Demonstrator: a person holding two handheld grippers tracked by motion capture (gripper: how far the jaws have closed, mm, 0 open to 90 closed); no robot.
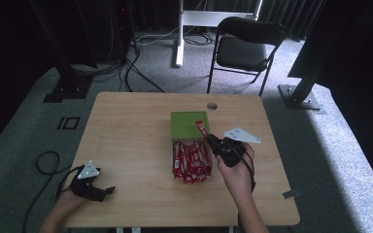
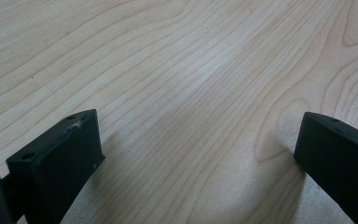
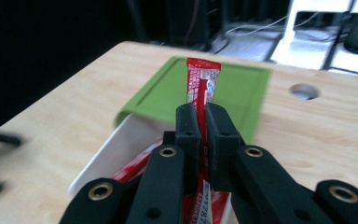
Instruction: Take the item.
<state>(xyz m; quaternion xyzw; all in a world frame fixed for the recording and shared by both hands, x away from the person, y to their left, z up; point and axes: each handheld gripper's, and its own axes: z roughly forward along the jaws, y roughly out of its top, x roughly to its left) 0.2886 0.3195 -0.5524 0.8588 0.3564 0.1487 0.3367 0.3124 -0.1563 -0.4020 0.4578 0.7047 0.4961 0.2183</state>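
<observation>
**Sachet lift from the box, right side working**

Table [image 1: 126,145] first: light wood, mostly bare, a cable hole [image 1: 212,106] near the far edge. Folding chair [image 1: 245,46] behind it, out of play.

Box [image 1: 190,127] sits mid-table, green lid part toward the far side, white tray wall showing in the right gripper view [image 3: 100,156]. Red sachets [image 1: 191,161] lie in a row at its near end, packed side by side.

Right gripper [image 1: 210,137] hovers just over the box, jaws pressed together on one sachet [image 3: 203,79], which stands nearly upright above the lid. Grip lands low to mid on the packet; upper half sticks free above the jaws.

Left gripper [image 1: 108,190] rests at the near left edge of the table, well apart from the box, jaws spread wide over bare wood [image 2: 191,93], holding nothing.

My read: one packet is being pulled or placed. To do it well:
- keep the pinch firm, foil is slippery
- move straight up or down, no sideways drag across neighbours
- watch the tail end for snagging on the tray wall
- left could steady the box if it starts to slide
</observation>
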